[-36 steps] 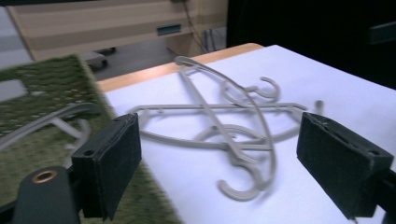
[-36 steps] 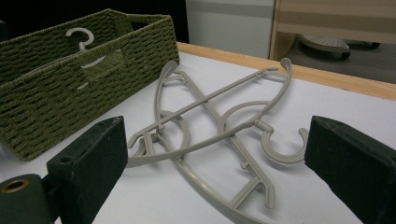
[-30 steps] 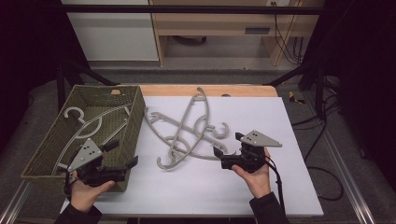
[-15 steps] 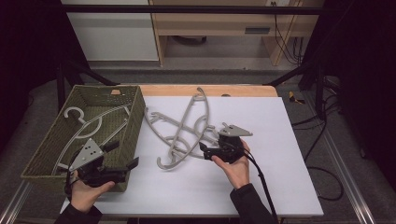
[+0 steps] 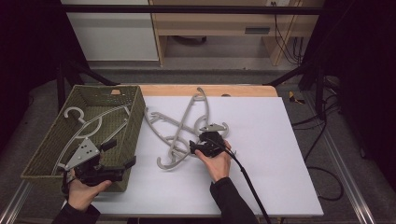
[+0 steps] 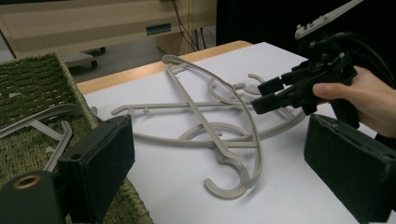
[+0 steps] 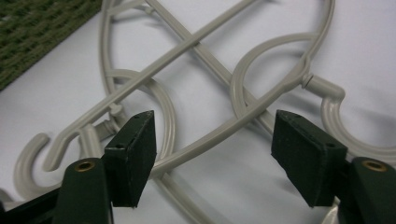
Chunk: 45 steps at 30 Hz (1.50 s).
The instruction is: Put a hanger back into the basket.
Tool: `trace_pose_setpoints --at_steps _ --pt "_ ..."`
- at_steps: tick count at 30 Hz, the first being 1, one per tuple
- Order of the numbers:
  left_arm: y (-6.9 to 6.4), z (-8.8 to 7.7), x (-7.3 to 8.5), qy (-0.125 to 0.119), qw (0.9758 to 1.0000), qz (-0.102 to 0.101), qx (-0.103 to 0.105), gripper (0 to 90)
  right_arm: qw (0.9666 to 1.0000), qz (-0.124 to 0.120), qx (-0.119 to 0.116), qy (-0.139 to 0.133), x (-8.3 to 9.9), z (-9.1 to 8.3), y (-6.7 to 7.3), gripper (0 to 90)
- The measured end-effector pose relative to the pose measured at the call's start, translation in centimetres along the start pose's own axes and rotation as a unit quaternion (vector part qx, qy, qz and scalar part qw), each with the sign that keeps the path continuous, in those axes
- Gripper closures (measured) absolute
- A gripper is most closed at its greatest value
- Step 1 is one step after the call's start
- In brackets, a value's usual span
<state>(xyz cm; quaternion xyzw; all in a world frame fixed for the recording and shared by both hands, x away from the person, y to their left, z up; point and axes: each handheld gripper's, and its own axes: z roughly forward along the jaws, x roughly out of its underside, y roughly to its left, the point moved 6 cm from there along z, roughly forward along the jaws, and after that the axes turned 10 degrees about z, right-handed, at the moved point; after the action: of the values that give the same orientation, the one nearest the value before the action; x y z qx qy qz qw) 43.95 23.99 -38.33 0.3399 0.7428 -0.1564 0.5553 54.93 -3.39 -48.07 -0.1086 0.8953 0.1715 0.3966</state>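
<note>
Several grey plastic hangers (image 5: 180,126) lie tangled on the white table (image 5: 261,154). My right gripper (image 5: 192,148) sits low at the pile's right side, pointing left. Its jaws have just been closing and stand open around one hanger's arm (image 7: 224,128), which crosses the gap (image 7: 219,154) without the pads pressing on it. The left gripper view shows this gripper (image 6: 264,95) over the hangers (image 6: 201,112). My left gripper (image 5: 122,152) hovers open and empty at the near right corner of a green woven basket (image 5: 105,87). More hangers (image 5: 88,123) lie inside the basket.
The basket's wall (image 6: 32,79) is close beside my left gripper (image 6: 224,163), and its corner (image 7: 37,28) lies beyond the pile. A black cable (image 5: 247,177) trails from my right hand toward the near edge. A wooden strip (image 5: 243,90) borders the table's far side.
My right gripper has moved left and down onto the hanger pile, and its jaws have narrowed around a hanger arm. The left gripper has stayed where it was.
</note>
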Motion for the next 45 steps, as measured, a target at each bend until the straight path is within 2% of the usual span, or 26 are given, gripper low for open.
trace_pose_setpoints --at_steps 3,4,11,19,23,28,32,36,42,45 --pt "0.1 -0.1 0.0 -0.001 1.0 -0.001 -0.001 8.5 0.9999 0.009 -0.001 0.01 0.3 0.8 0.0 33.4" --pt "0.1 -0.1 0.0 -0.001 1.0 0.0 -0.001 8.5 0.9999 0.003 -0.001 0.015 0.5 1.1 -0.1 33.5" --pt "0.1 0.0 0.0 0.001 1.0 -0.001 0.001 8.6 0.9991 0.028 0.003 0.033 1.2 2.3 0.1 36.8" --pt "0.3 -0.1 0.1 0.002 1.0 -0.002 -0.001 8.9 0.9977 0.039 0.001 0.055 1.6 2.8 -0.2 44.7" --pt "0.3 -0.1 0.0 0.002 1.0 0.0 0.0 9.0 0.9969 0.047 0.001 0.063 1.7 2.6 -0.6 51.4" --pt "0.3 -0.1 0.1 0.003 1.0 -0.001 0.0 9.2 0.9957 0.057 0.005 0.073 1.6 2.0 -1.4 64.3" --pt "0.2 -0.1 0.1 0.003 1.0 -0.001 0.001 9.3 0.9955 0.05 0.024 0.078 1.3 1.4 -2.3 74.9" --pt "0.2 -0.1 0.1 0.004 1.0 0.0 0.002 9.5 0.995 0.043 0.032 0.085 1.1 0.9 -3.0 81.0" --pt "0.2 -0.1 0.1 0.004 1.0 0.001 0.003 9.7 0.9948 0.016 0.027 0.097 1.3 0.2 -3.5 81.9" --pt "0.2 -0.1 0.0 0.004 1.0 0.002 0.004 9.7 0.9945 0.019 0.018 0.101 1.5 0.0 -3.5 81.1"
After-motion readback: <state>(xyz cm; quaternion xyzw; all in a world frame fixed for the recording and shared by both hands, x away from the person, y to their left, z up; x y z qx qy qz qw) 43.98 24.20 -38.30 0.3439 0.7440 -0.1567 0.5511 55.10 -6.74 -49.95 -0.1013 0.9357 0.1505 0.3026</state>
